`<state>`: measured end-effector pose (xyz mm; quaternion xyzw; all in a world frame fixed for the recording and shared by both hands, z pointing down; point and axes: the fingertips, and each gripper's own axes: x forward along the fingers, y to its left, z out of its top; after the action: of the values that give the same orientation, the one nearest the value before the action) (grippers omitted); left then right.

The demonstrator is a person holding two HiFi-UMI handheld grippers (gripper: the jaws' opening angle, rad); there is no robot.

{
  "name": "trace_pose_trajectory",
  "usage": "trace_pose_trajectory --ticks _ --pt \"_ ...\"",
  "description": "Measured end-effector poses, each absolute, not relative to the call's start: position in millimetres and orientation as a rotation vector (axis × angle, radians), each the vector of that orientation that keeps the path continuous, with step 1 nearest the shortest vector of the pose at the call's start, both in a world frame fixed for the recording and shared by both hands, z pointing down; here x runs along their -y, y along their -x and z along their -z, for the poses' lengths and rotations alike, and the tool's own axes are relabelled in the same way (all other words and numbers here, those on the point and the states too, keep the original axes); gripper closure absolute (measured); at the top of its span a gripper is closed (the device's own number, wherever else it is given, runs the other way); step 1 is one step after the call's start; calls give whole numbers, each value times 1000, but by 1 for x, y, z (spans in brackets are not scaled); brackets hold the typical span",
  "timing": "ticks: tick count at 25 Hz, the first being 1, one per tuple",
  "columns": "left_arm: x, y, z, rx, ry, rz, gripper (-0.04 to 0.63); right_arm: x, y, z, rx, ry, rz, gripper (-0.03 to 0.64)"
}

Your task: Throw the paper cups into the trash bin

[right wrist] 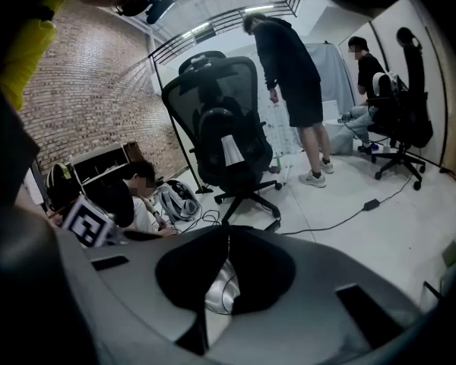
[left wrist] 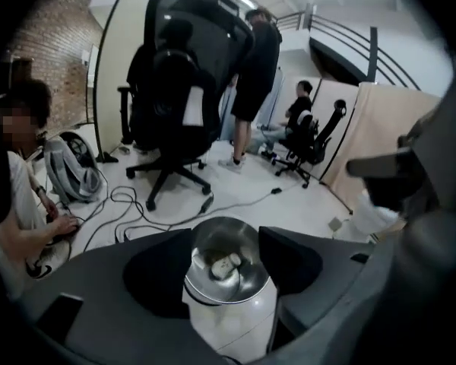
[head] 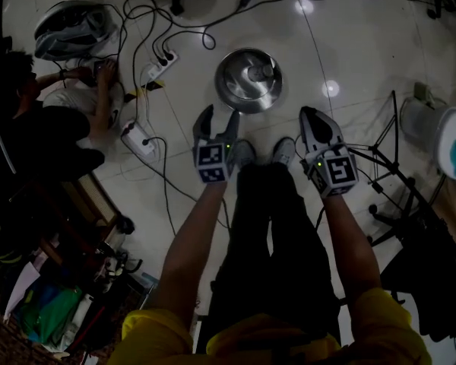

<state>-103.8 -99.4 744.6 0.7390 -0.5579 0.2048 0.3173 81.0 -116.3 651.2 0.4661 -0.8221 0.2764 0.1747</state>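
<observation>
A round metal trash bin (head: 220, 82) stands on the white floor just ahead of my feet. In the left gripper view its wall (left wrist: 232, 322) shows between the jaws, and crumpled paper cups (left wrist: 226, 265) lie inside it. My left gripper (head: 220, 117) hovers at the bin's near left edge, open, with nothing between its fingers. My right gripper (head: 312, 114) is held to the right of the bin with its jaws together and holds nothing. In the right gripper view a sliver of the bin (right wrist: 222, 291) shows below the closed tips.
Cables and power strips (head: 140, 137) run over the floor left of the bin. A seated person (head: 53, 120) is at the far left. A black tripod stand (head: 387, 166) and a white appliance (head: 441, 131) are at the right. An office chair (left wrist: 182, 90) stands beyond the bin.
</observation>
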Motion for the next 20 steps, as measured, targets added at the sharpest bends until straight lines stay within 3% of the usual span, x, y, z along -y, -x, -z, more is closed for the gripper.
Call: trace_pose_trajectory --ticks 4,8,11,12,13,20 --pt "72 131 -622 1537 -1965 -389 335 113 -73 -617 2345 -1333 -780 607" --pt "41 154 -552 1634 -1974 -363 356 105 -63 -574 2400 -1333 -761 607" --pt "28 165 -532 1705 -2000 -393 465 97 -56 -558 2400 -1331 -757 611" --pt "26 167 -531 1723 -2001 -396 546 95 -56 -558 2394 -1328 -754 611" --pt "26 168 -532 1736 -2000 -402 575 94 -55 -559 2385 -1325 -752 612" --pt "28 162 -542 1736 -1994 -352 603 81 -53 -573 2320 -1309 -750 612"
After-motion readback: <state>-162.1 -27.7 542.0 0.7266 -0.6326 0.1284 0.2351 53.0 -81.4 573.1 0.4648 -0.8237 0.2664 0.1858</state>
